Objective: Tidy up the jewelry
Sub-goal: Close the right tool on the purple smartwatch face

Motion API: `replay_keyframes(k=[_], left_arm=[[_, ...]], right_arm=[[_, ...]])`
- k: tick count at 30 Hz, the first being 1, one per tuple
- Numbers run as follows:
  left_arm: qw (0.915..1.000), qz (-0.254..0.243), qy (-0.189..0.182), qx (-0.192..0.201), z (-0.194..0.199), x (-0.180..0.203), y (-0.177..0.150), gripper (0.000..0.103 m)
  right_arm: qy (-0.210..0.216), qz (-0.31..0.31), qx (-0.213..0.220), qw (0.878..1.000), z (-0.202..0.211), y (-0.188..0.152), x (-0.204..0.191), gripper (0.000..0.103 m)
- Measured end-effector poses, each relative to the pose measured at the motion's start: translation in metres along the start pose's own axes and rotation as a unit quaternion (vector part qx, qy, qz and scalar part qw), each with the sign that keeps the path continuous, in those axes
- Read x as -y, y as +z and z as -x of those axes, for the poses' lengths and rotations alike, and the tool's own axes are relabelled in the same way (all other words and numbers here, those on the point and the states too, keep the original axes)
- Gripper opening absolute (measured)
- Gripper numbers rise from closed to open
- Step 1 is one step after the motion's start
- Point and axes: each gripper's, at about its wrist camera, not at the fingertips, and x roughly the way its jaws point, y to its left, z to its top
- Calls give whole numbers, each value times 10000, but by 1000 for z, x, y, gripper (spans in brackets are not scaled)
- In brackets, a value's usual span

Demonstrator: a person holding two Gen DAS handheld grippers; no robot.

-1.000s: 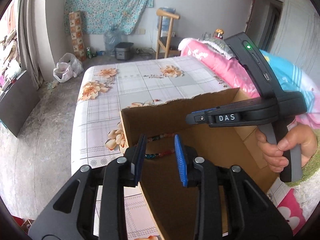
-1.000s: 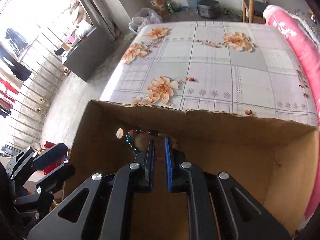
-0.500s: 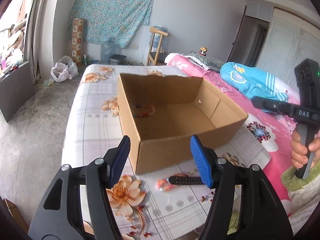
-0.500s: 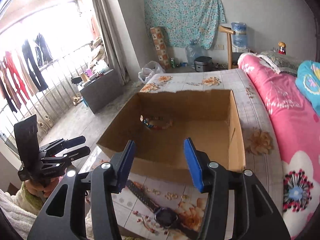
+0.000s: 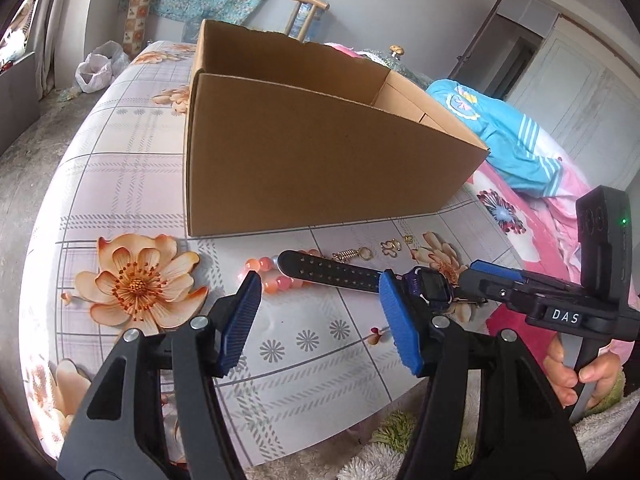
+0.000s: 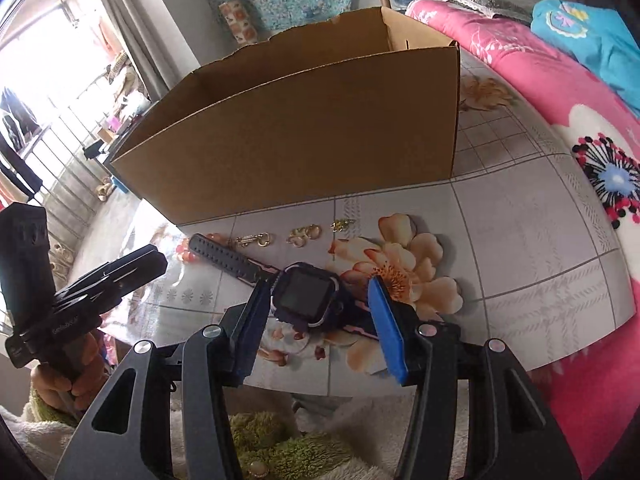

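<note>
A brown cardboard box (image 5: 320, 160) (image 6: 312, 128) stands on the floral tablecloth. In front of it lie a black-strapped smartwatch (image 6: 308, 294) (image 5: 428, 284), a pink bead bracelet (image 5: 268, 272) (image 6: 186, 250) and small gold pieces (image 5: 360, 254) (image 6: 280, 238). My right gripper (image 6: 320, 300) is open, its jaws on either side of the watch face, low over the table. My left gripper (image 5: 320, 312) is open and empty, just short of the watch strap and beads. The right gripper also shows in the left wrist view (image 5: 480, 284).
A pink floral quilt (image 6: 560, 100) and blue clothes (image 5: 508, 136) lie to the right of the table (image 5: 120, 184). The table's near edge is just below both grippers. A wooden chair (image 5: 304, 12) stands behind the box.
Both grippers have come out of the box, pulled back and dropped low in front of it. The right one opened wide and now straddles the watch. The beaded bracelet stayed inside the box.
</note>
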Motion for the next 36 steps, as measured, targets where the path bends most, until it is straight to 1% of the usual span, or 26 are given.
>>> replay_keyframes(k=[3, 6, 7, 9, 11, 15, 21, 23, 26, 29, 32, 33, 34, 36], left_arm=[[10000, 25, -19, -15, -2, -1, 3, 57], [9999, 139, -84, -21, -3, -4, 6, 57], [9998, 169, -101, -29, -4, -5, 7, 56], [9997, 206, -90, -53, -7, -7, 8, 56], [9996, 263, -111, -77, -9, -10, 10, 56], [9990, 369, -212, -118, -15, -11, 13, 53], [9983, 501, -143, -253, -26, -11, 18, 51], [9979, 519, -140, -354, -31, -11, 18, 50], [9975, 559, -164, -392, -35, -8, 17, 50], [9978, 579, -244, -197, -28, -7, 17, 48], [9980, 455, -440, 54, -18, -1, 20, 44], [9978, 416, -509, 122, -16, 1, 20, 41], [9974, 385, -582, 174, -15, 2, 21, 36], [9970, 382, -641, 215, -17, 4, 21, 33]], right_arm=[[-32, 9, -82, 10000, -10, -3, -1, 50], [-27, 8, -263, 9997, -23, -7, 0, 50], [-55, 61, -196, 9998, -23, -8, -1, 50], [-110, 157, -199, 9996, -24, -9, -5, 50], [-73, 122, -184, 9997, -25, -11, -5, 50], [-50, 165, -154, 9997, -25, -15, -8, 50], [-8, 188, -114, 9998, -23, -14, -2, 50], [8, 191, -107, 9998, -23, -14, -1, 50], [25, 198, -100, 9998, -23, -13, 2, 50], [34, 209, -84, 9997, -22, -13, 2, 50], [37, 212, -76, 9997, -21, -13, 3, 50], [40, 213, -72, 9997, -21, -14, 3, 50], [42, 212, -68, 9997, -21, -14, 3, 50], [41, 221, -62, 9997, -20, -14, 3, 50]])
